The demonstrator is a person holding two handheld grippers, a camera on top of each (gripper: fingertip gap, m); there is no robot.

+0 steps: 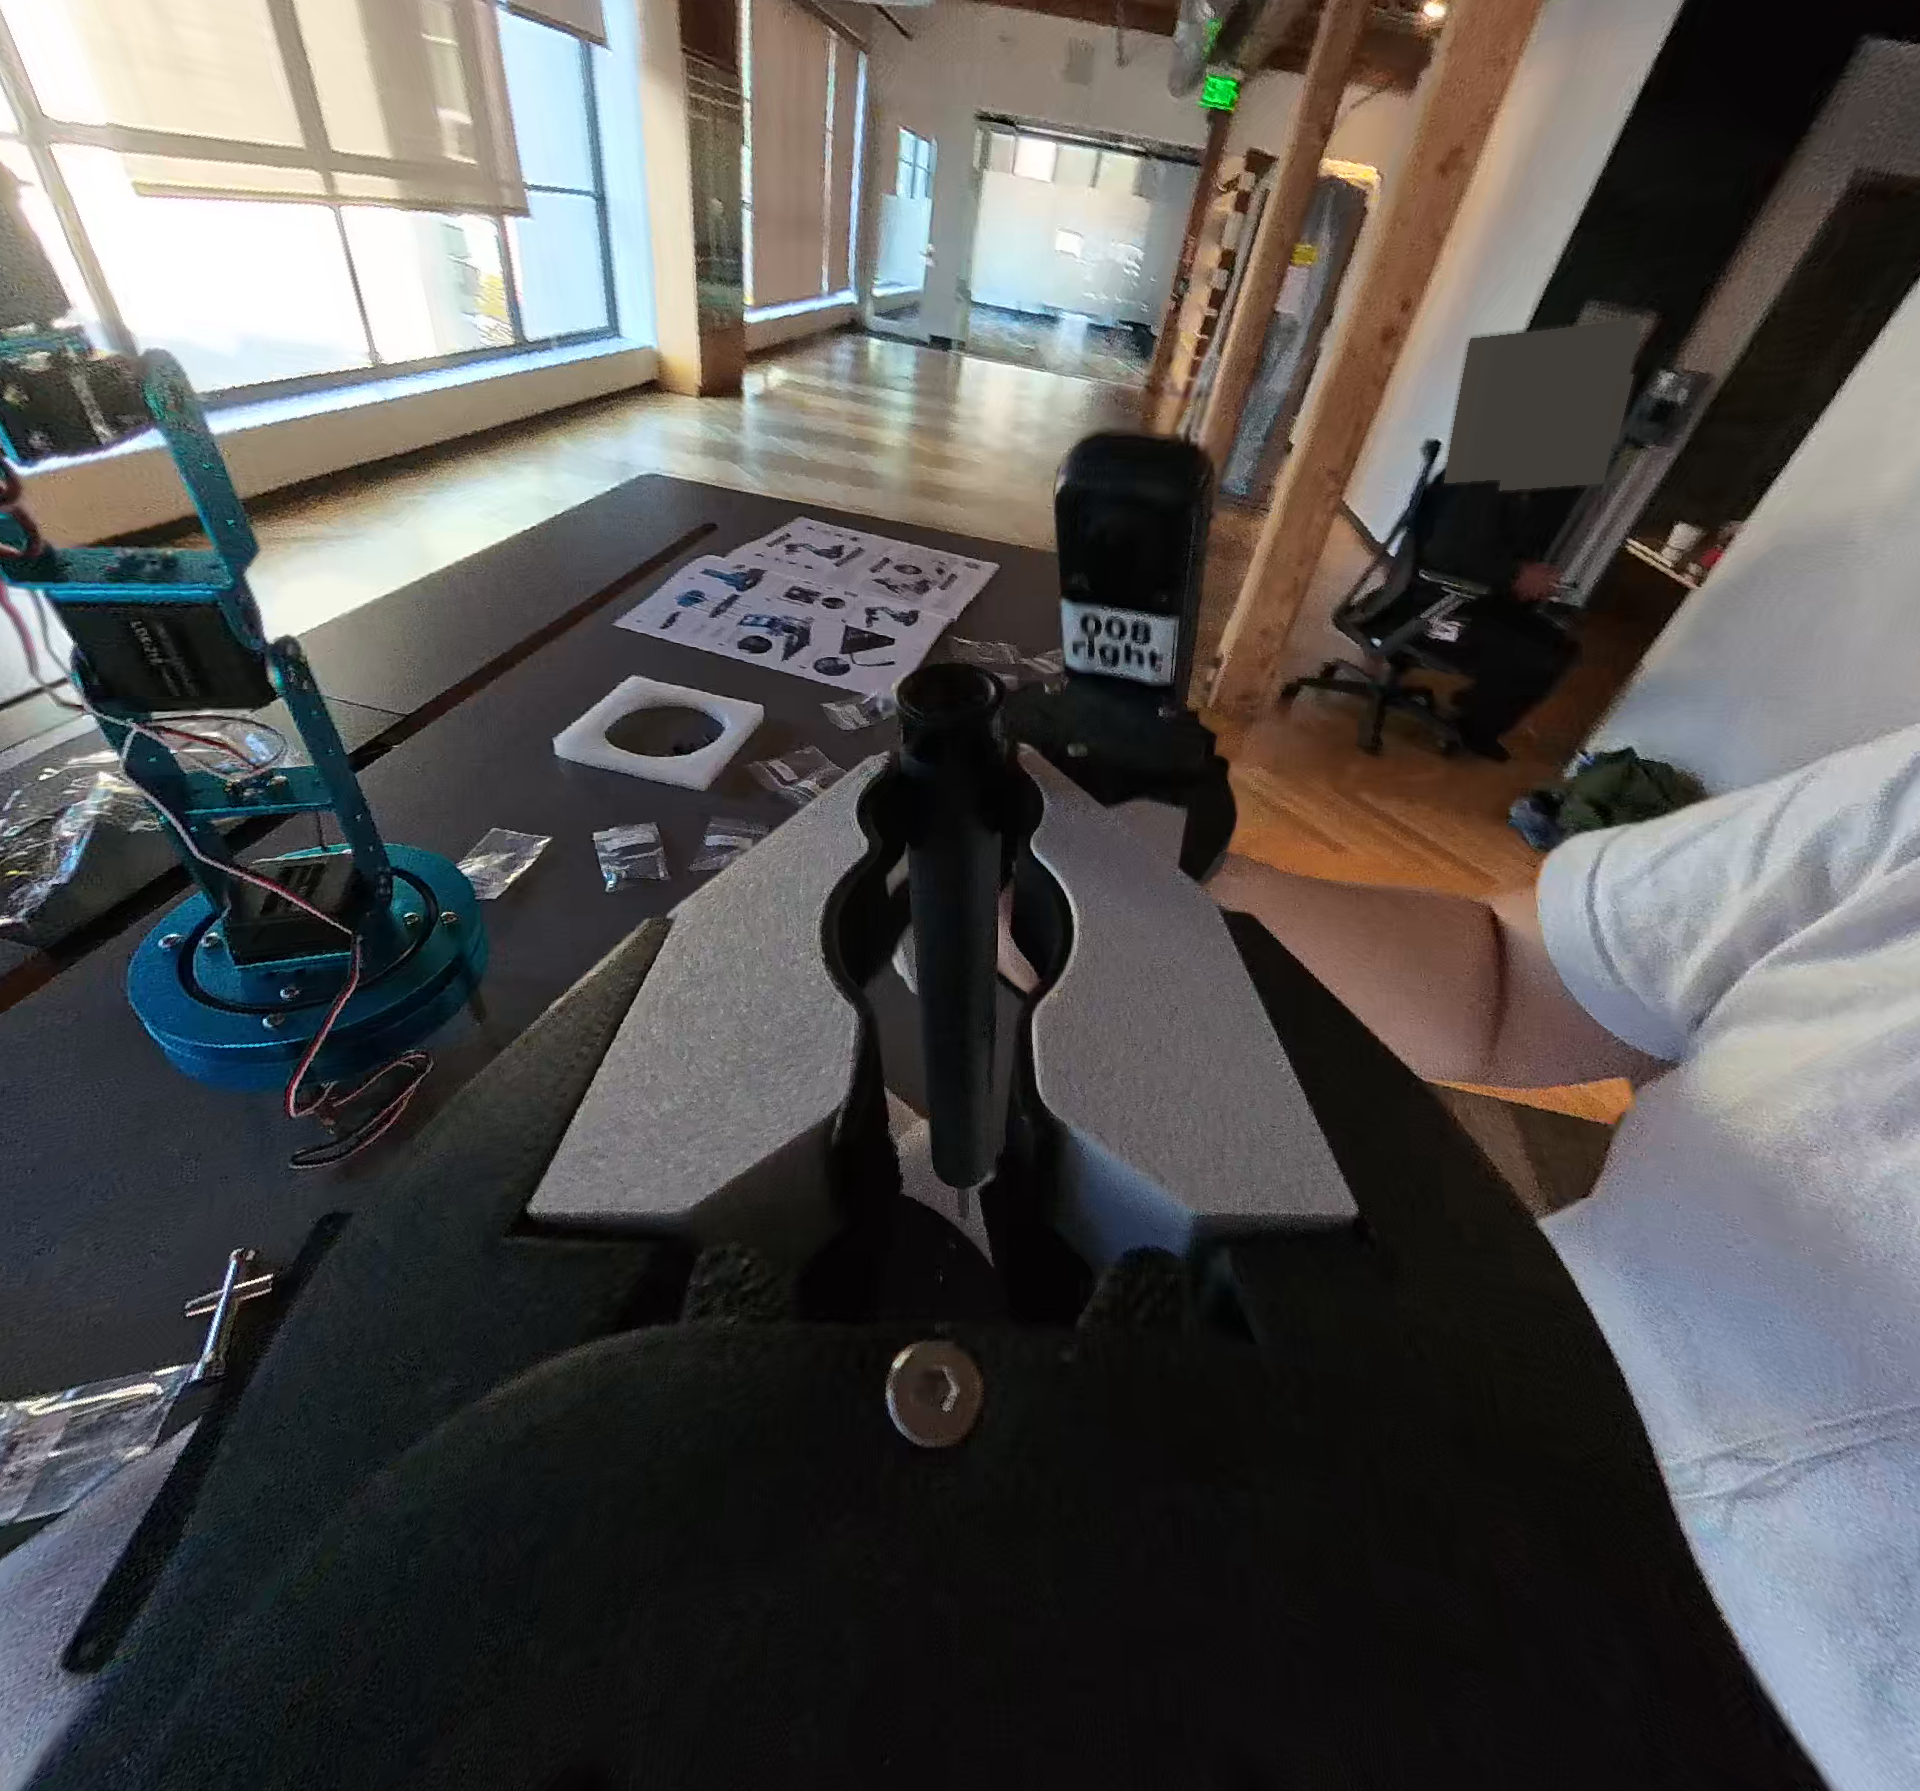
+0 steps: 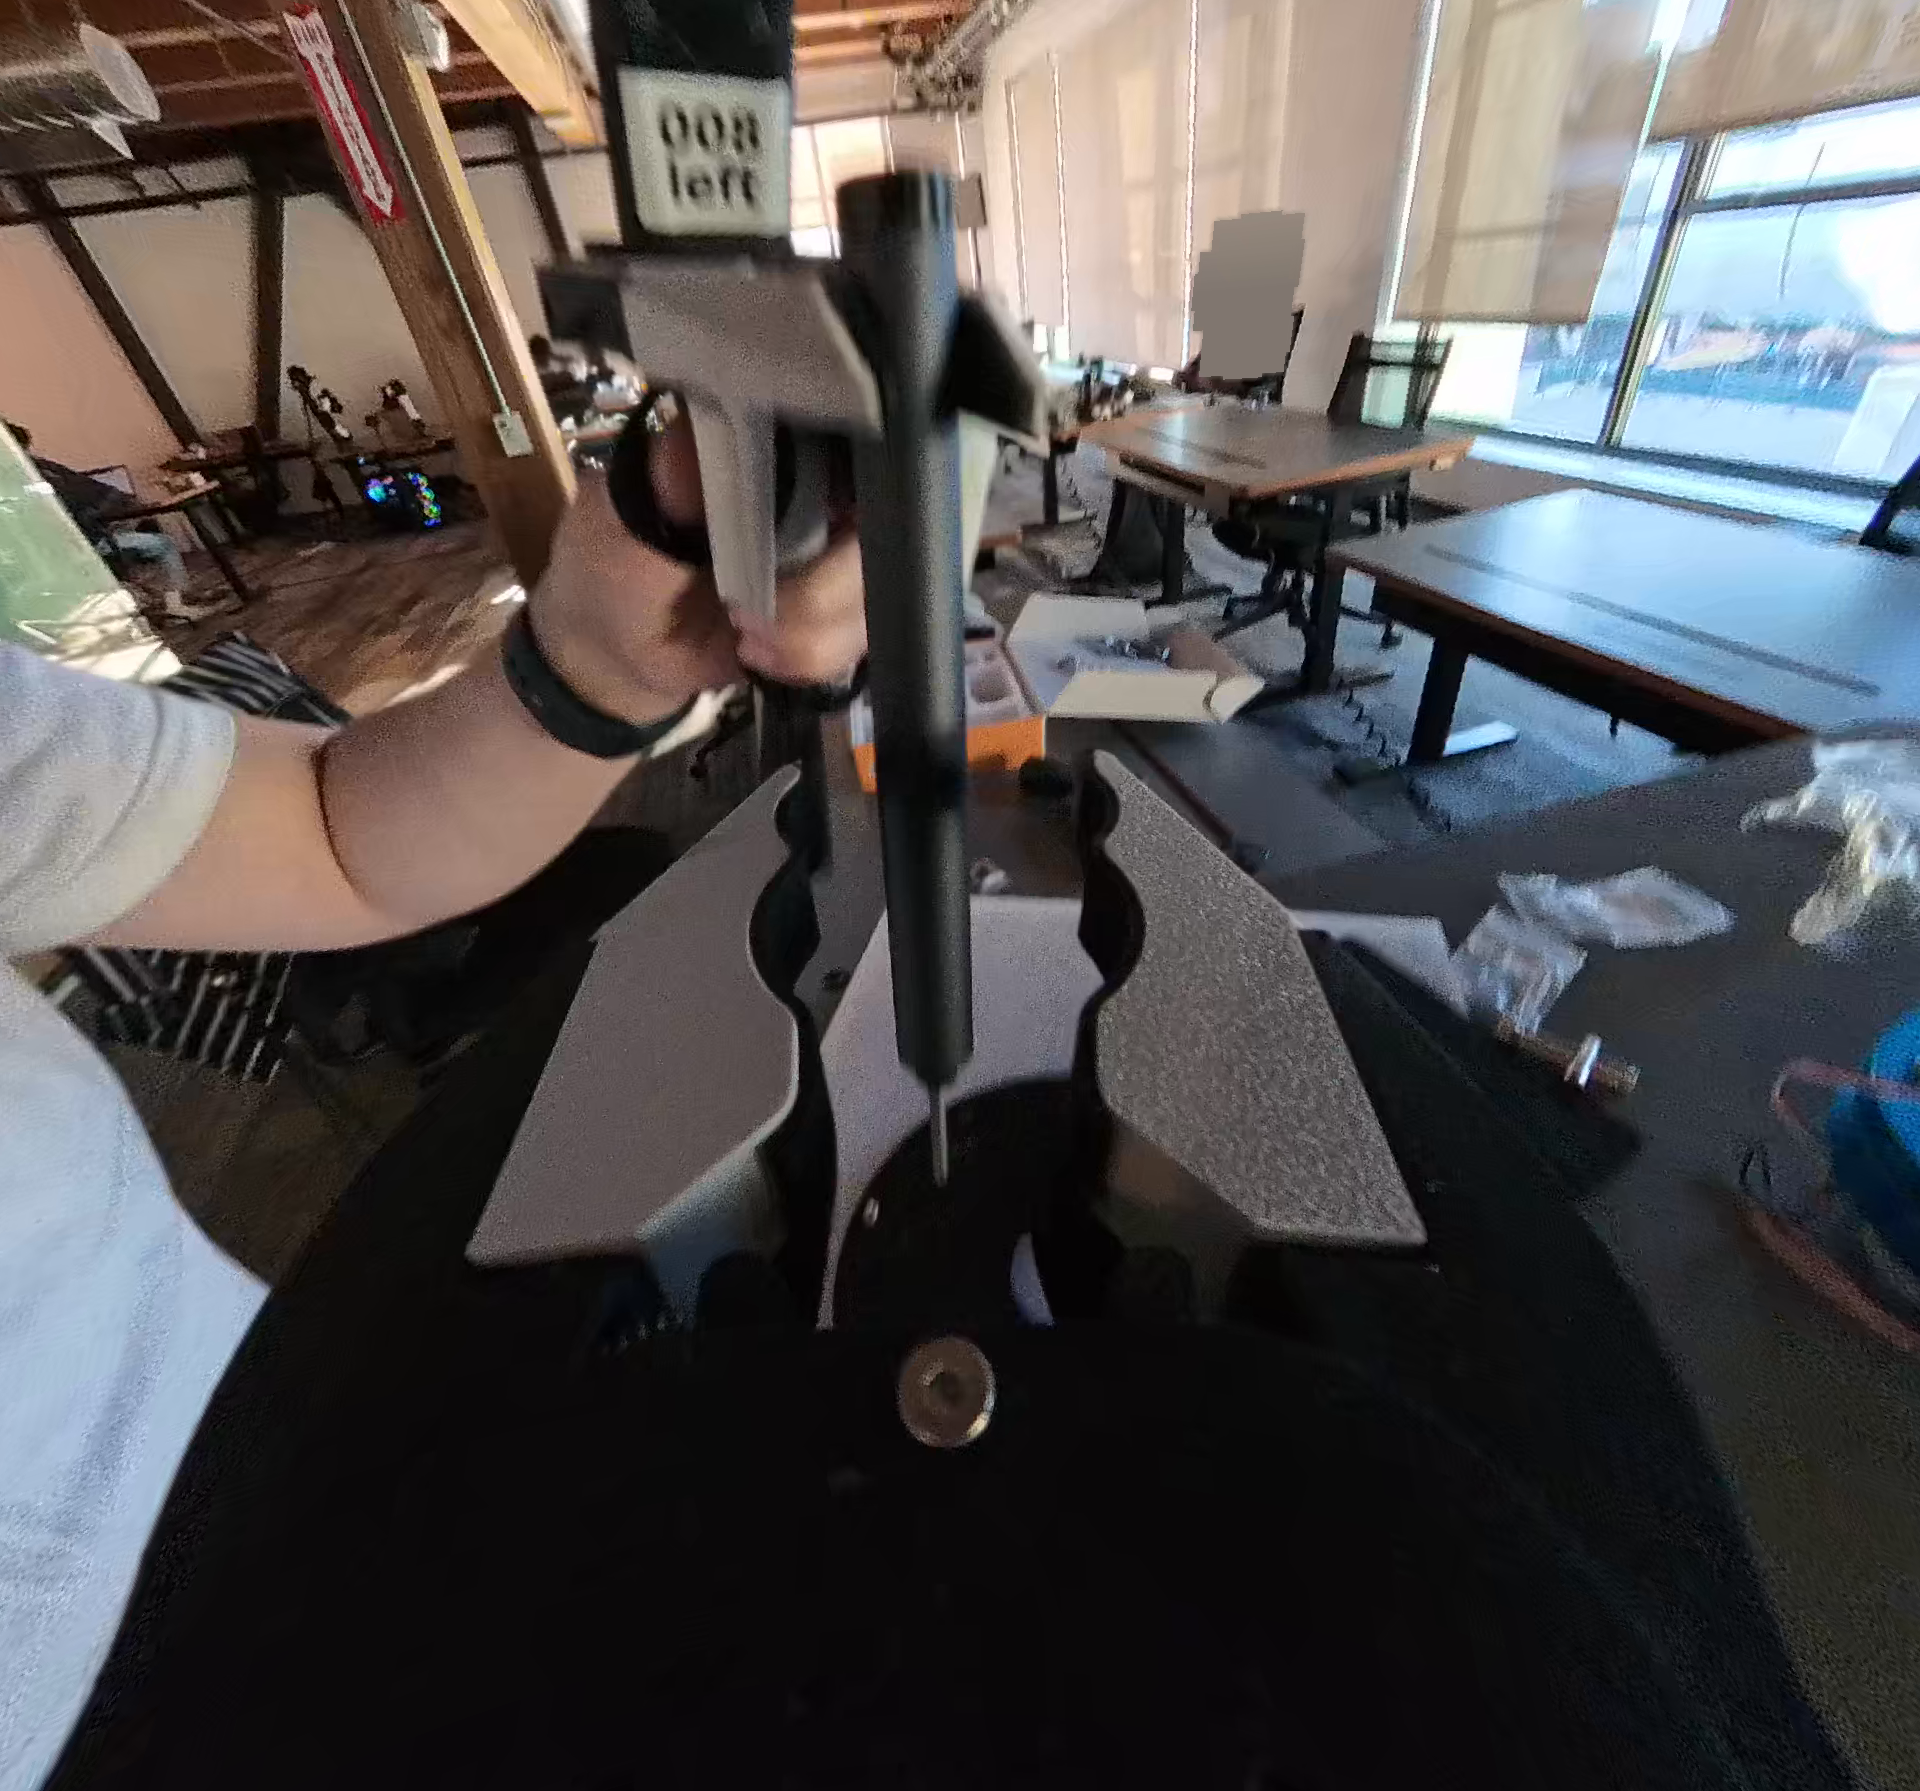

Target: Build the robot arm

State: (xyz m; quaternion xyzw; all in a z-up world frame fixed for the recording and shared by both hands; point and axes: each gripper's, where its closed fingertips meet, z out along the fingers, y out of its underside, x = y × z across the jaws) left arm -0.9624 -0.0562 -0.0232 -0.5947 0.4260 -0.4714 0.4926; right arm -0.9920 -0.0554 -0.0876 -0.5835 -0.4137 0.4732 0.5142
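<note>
- Screwdriver [image 1: 951, 920], black and slim, sits clamped upright in your left gripper [image 1: 948, 796], above the dark table [image 1: 156, 1159].
- Your right gripper [image 2: 940, 785] hangs with its jaws spread, the screwdriver's shaft between them, untouched.

Each camera sits close behind its own claw, looking forward along the fingers; the two face each other, sharing the black screwdriver [image 1: 951, 920] between them.

Each black, grainy hand-held gripper [image 1: 951, 868] [image 2: 940, 868] carries two grey textured fingers [image 1: 748, 1003] with wavy inner edges, a silver hex screw [image 1: 933, 1393] and a white label; the person wears white short sleeves [image 1: 1745, 910] and a black wristband [image 2: 566, 692]
</note>
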